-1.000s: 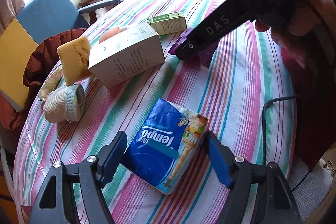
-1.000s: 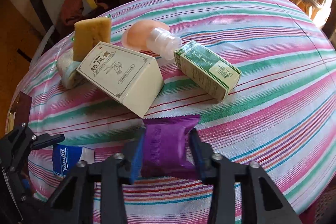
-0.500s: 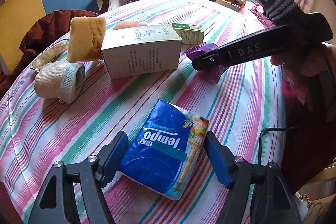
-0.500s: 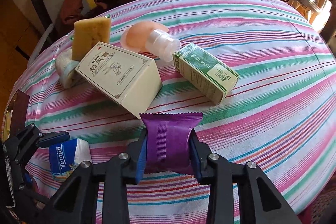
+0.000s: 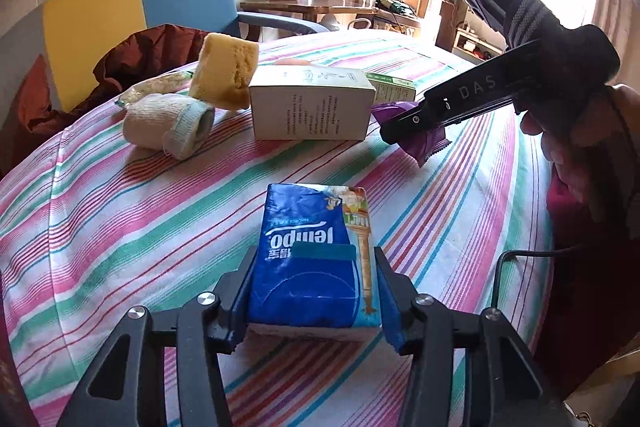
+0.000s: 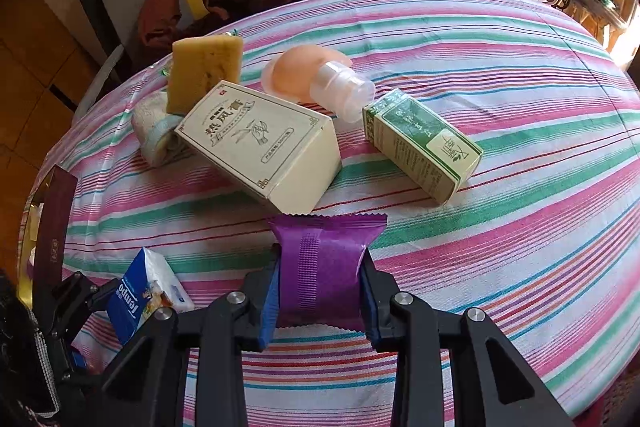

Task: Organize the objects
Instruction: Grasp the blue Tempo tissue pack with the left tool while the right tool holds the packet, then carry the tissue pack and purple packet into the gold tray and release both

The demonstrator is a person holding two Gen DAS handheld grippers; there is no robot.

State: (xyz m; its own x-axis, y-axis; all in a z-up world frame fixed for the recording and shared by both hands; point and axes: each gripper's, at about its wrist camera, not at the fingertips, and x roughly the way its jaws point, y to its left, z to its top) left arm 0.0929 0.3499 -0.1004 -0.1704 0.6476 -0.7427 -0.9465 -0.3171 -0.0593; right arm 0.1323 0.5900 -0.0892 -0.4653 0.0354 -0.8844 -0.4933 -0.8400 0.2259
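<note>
One blue Tempo tissue pack (image 5: 314, 263) clamped between left gripper (image 5: 314, 297) jaws, which have just been closing on it. One purple foil sachet (image 6: 322, 267) pinched in right gripper (image 6: 320, 291). Beyond jaws on striped tablecloth (image 6: 500, 227): two cartons, cream (image 6: 260, 147) and green (image 6: 420, 143); one yellow sponge (image 6: 204, 75); one rolled sock (image 5: 168, 125); one peach pump bottle (image 6: 312, 77).

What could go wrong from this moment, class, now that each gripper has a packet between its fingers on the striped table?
1. The left gripper, whose jaws have just been closing, holds the soft tissue pack only at its near end; it may sag or slip when lifted.
2. The right gripper pinches the purple packet close beside the cream box; moving forward could nudge that box.
3. The tilted sponge leans there and could topple if the box shifts.
</note>
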